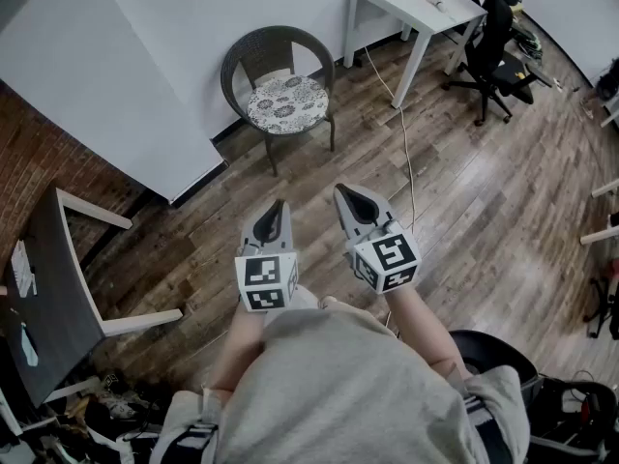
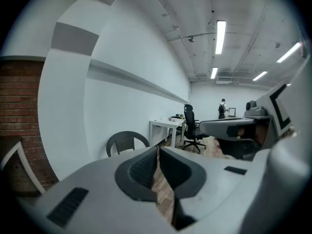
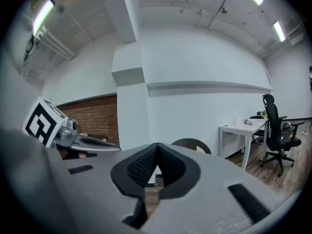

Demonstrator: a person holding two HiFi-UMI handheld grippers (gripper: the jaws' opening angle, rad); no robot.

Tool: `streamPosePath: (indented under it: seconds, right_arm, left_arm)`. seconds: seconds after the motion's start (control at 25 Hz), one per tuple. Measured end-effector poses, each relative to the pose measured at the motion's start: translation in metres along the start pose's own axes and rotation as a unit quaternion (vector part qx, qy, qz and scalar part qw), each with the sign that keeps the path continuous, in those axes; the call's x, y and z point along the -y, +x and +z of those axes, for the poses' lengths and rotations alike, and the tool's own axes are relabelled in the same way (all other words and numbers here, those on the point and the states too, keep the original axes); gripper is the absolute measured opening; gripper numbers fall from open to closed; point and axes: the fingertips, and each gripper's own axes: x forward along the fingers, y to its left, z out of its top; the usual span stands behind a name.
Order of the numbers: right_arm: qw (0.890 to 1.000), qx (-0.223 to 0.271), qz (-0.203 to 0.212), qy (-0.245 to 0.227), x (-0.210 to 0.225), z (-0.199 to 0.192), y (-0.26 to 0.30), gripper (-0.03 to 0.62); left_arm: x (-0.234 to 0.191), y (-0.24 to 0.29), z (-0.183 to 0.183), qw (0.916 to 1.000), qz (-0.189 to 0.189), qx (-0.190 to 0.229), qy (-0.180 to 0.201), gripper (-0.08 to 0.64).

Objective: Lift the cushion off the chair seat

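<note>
A round cushion (image 1: 286, 102) with a dark floral pattern lies on the seat of a dark wicker chair (image 1: 276, 51) against the white wall. Both grippers are held side by side over the wooden floor, well short of the chair and pointing toward it. My left gripper (image 1: 277, 204) is shut with nothing in it, and so is my right gripper (image 1: 345, 191). In the left gripper view the chair's back (image 2: 127, 140) shows just above the shut jaws (image 2: 158, 148). In the right gripper view the top of the chair (image 3: 192, 144) shows behind the shut gripper (image 3: 157, 145). The cushion is hidden in both.
A white desk (image 1: 416, 3) stands right of the chair, with a black office chair (image 1: 493, 42) beyond it. A white cable (image 1: 406, 153) runs across the floor from the desk. A dark table (image 1: 39, 288) and a brick wall (image 1: 39, 153) are at the left.
</note>
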Motion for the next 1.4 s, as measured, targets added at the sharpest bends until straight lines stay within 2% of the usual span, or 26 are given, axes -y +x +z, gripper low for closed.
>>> streamPosePath:
  seconds: [0.44,0.8,1.08,1.4]
  right_arm:
    - [1.0,-0.004,0.018,-0.008,-0.027,-0.006,-0.054,-0.006]
    - [1.0,-0.013,0.027,-0.006,-0.033,-0.017,-0.066,-0.006]
    - [1.0,-0.017,0.023,-0.006,-0.024,-0.023,-0.059,-0.005]
    - [1.0,-0.02,0.014,-0.003,0.006,-0.021,-0.024,-0.005]
  left_arm:
    - [0.028,-0.05,-0.007,0.9999,0.009,0.011,-0.009,0.015]
    - [0.035,-0.064,-0.015,0.9995,0.018,0.013,-0.019,0.015]
    - [0.033,-0.052,-0.019,0.9995,0.019,0.009,-0.024,0.015]
    - [0.014,-0.009,-0.011,0.9993,0.02,0.01,-0.03,0.015]
